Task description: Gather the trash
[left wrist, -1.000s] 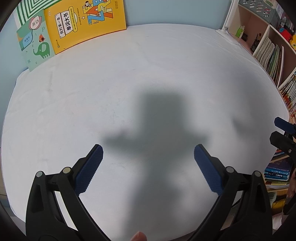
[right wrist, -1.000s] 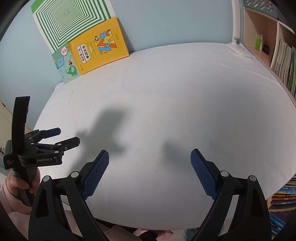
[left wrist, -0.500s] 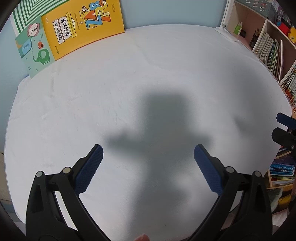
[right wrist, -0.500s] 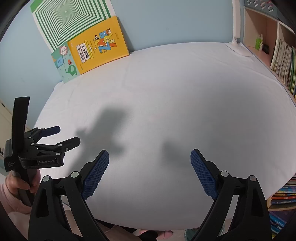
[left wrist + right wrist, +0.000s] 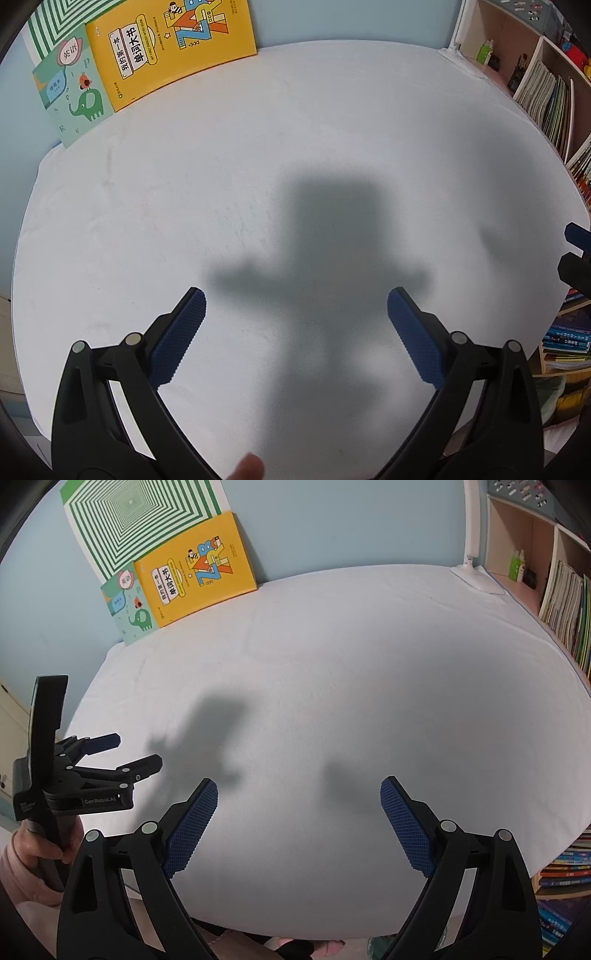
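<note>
1. the left tongs [image 5: 295, 325] hang released over the near part of the white counter [image 5: 258, 166], nothing between the blue pads, only their own shadow below.
2. the right tongs [image 5: 299, 812] are spread wide too, empty, over the near edge of the counter; a hand [image 5: 40, 849] in a pink sleeve holds the left tool's handle at the near left corner.
3. no trash shows anywhere on the counter in either view, so where the task's thing lies cannot be told from here.
4. along the far left edge, 3 items lean on the wall: a yellow book [image 5: 195, 572], a small elephant book [image 5: 129, 609] and a green striped board [image 5: 144, 520]. a white lamp base [image 5: 480, 579] sits at the far right corner.
5. judgement: the step in hand looks like searching. it is best done by sweeping both cameras beyond the counter's edges, keeping the tongs released and clear of the leaning books.
</note>
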`<state>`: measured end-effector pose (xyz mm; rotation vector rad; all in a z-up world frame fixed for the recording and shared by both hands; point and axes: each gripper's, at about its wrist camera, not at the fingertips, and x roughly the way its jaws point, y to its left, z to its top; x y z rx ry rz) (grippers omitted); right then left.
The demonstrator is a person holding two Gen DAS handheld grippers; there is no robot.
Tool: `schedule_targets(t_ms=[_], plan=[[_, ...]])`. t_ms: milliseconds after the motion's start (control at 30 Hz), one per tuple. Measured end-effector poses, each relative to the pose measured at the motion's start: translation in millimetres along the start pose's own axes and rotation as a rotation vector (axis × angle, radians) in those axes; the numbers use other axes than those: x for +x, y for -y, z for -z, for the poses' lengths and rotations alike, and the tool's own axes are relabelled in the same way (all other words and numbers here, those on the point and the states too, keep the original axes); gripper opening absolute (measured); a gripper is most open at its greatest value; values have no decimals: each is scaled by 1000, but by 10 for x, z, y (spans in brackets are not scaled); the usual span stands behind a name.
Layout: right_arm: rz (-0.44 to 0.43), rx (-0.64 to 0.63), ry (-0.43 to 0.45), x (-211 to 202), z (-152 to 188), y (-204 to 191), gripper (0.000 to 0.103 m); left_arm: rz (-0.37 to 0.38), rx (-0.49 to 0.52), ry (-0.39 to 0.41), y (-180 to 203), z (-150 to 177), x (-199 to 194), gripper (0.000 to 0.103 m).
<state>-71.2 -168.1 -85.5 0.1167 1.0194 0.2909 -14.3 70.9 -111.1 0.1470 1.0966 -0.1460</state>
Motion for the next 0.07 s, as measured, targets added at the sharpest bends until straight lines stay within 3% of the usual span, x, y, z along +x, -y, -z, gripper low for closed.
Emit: schedule_targets(t_ms=[67], plan=[[0,1,0,3,2,-2,89,3,-1,-6,-15,3,13,96]])
